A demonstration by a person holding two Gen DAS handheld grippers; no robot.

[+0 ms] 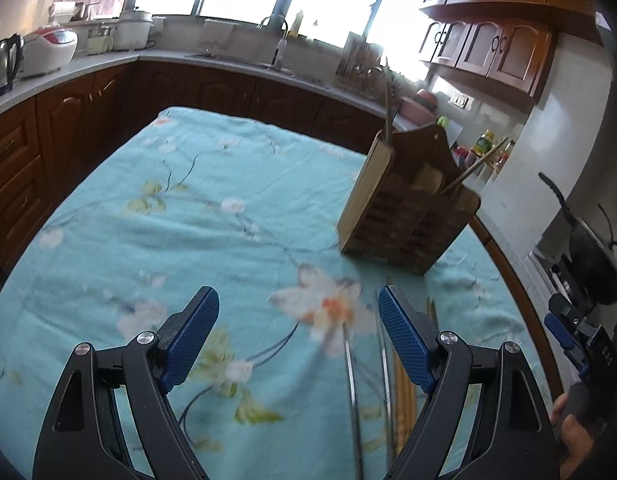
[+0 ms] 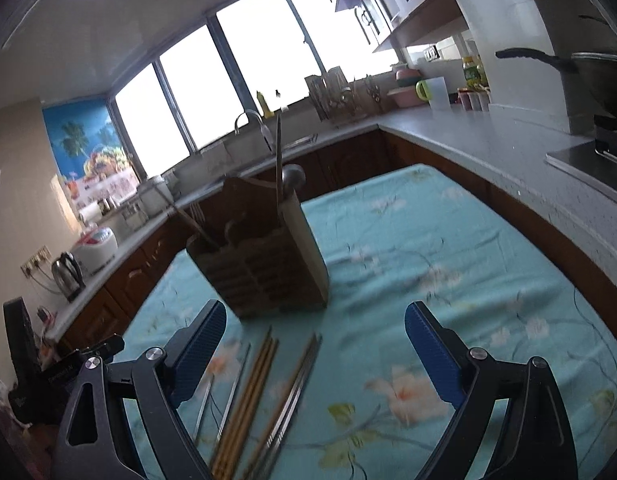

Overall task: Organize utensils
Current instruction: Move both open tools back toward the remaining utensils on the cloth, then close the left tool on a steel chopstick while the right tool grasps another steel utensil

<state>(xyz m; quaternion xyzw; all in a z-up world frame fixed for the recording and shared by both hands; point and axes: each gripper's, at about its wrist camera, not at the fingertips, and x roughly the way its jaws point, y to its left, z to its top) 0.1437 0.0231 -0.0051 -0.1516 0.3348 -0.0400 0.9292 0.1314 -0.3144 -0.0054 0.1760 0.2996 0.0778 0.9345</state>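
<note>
Loose utensils lie flat on the table in front of you: a bundle of yellow wooden chopsticks (image 2: 250, 392), a set of metal chopsticks (image 2: 294, 392) just to their right, and another thin metal piece (image 2: 232, 396) to their left, too blurred to identify. They run roughly side by side, and their near ends are cut off by the bottom of the right wrist view. In the left wrist view the same sticks show only as smeared lines beside your left hand-held gripper's right finger.

Just beyond them stands a dark wooden utensil holder (image 2: 264, 264) with slotted walls, upright on the table. A tall thin stick, a metal spoon bowl (image 2: 294, 176) and a slanted chopstick poke out of its top; what else it holds is hidden.

Your left hand-held gripper (image 1: 298, 340) is spread wide with nothing between its blue pads, above the turquoise floral tablecloth (image 1: 168, 220). Your right hand-held gripper (image 2: 314, 356) is also spread wide, with the chopsticks lying below and between its fingers, untouched.

A small printed mark on the right tool's body, seen at the edge of the left wrist view, is too small to read. Behind, a kitchen counter (image 2: 488, 132) carries a kettle (image 2: 68, 276), a rice cooker (image 2: 96, 244), a sink tap (image 2: 248, 120) and a bottle with a yellow and green label (image 2: 472, 72) whose writing is illegible. The windows are washed out to white.
</note>
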